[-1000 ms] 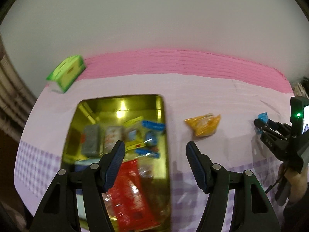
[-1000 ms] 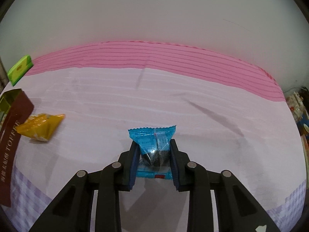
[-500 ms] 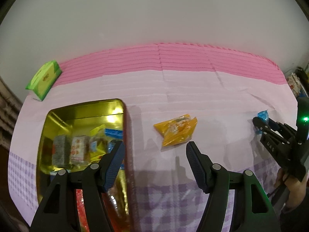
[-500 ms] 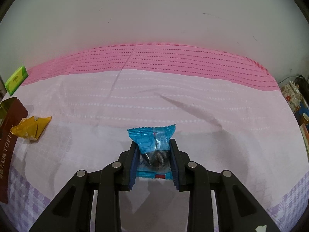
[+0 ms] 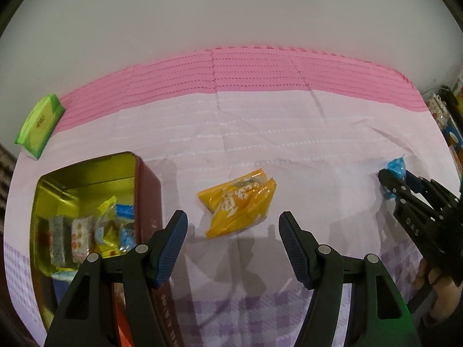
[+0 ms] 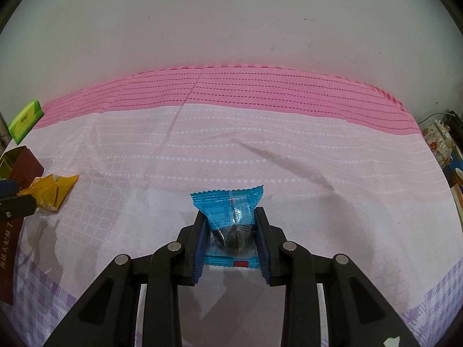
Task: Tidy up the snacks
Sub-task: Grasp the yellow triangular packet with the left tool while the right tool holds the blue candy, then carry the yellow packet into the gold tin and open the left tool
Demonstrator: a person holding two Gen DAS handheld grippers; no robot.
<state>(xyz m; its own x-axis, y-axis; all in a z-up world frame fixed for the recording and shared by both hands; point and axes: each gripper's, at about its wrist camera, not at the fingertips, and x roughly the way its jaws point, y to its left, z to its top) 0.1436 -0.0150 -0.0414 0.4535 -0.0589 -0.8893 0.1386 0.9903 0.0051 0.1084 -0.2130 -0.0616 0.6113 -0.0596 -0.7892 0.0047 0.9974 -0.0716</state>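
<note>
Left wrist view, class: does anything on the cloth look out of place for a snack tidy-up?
Yes. The yellow snack packet lies loose and crumpled on the cloth, to the right of the gold tin where other snacks already sit. The green packet also lies apart, at the cloth's far left edge.

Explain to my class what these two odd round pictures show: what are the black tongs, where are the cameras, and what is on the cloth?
A person holds a black two-finger gripper in each hand; a wide-angle camera on each looks along its fingers. In the left camera's picture the left gripper stands open above a yellow packet, beside a gold tin that holds snacks. The right gripper is shut on a blue packet. A green packet lies at the far left of the pink tablecloth.
</note>
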